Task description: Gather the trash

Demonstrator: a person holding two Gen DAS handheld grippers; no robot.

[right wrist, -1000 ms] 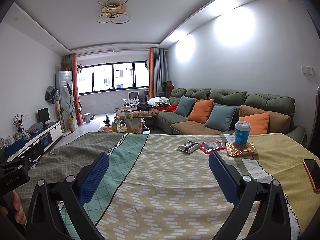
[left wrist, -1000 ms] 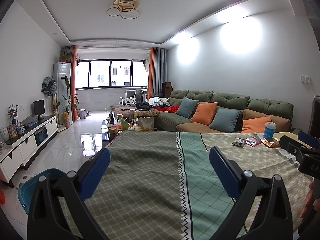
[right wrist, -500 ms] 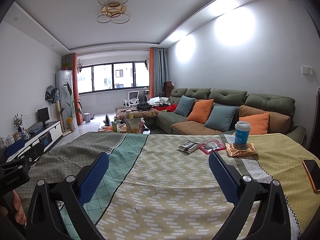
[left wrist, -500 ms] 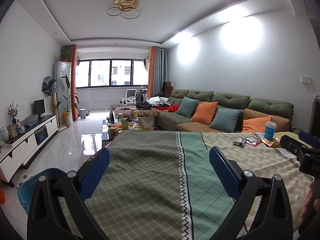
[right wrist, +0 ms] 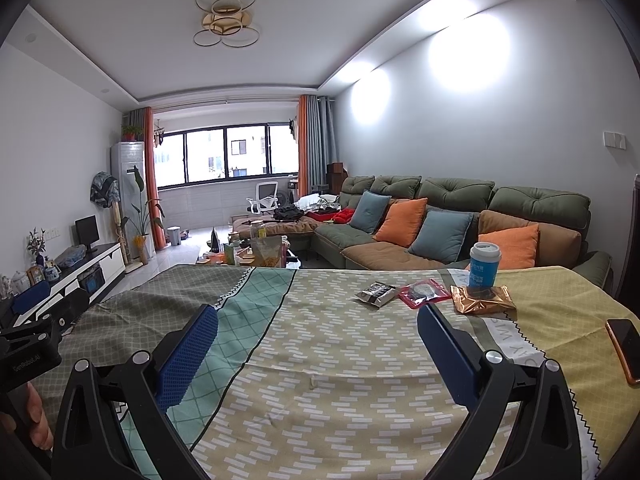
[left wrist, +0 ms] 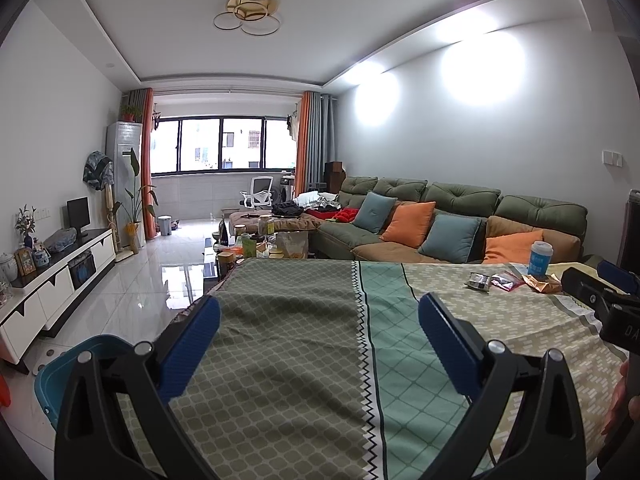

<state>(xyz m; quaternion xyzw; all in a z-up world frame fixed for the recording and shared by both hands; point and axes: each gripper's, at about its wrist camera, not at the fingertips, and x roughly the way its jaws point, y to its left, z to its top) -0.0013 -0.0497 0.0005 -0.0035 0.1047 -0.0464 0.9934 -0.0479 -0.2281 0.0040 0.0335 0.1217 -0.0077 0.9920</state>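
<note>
Trash lies at the far right of the cloth-covered table [right wrist: 320, 360]: a dark wrapper [right wrist: 375, 294], a red wrapper [right wrist: 424, 293], a gold wrapper [right wrist: 482, 303] and a blue paper cup [right wrist: 484, 266] standing on the gold one. They also show in the left wrist view, the dark wrapper [left wrist: 478, 281] and the cup [left wrist: 540, 258]. A teal bin [left wrist: 76, 364] stands on the floor left of the table. My left gripper [left wrist: 319, 340] is open and empty over the table's green part. My right gripper [right wrist: 318, 346] is open and empty, short of the wrappers.
A phone [right wrist: 626, 348] lies at the table's right edge. A green sofa [right wrist: 440, 216] with cushions stands behind the table. A cluttered coffee table [left wrist: 260, 244] and a white TV cabinet [left wrist: 56, 272] stand beyond, across a glossy floor.
</note>
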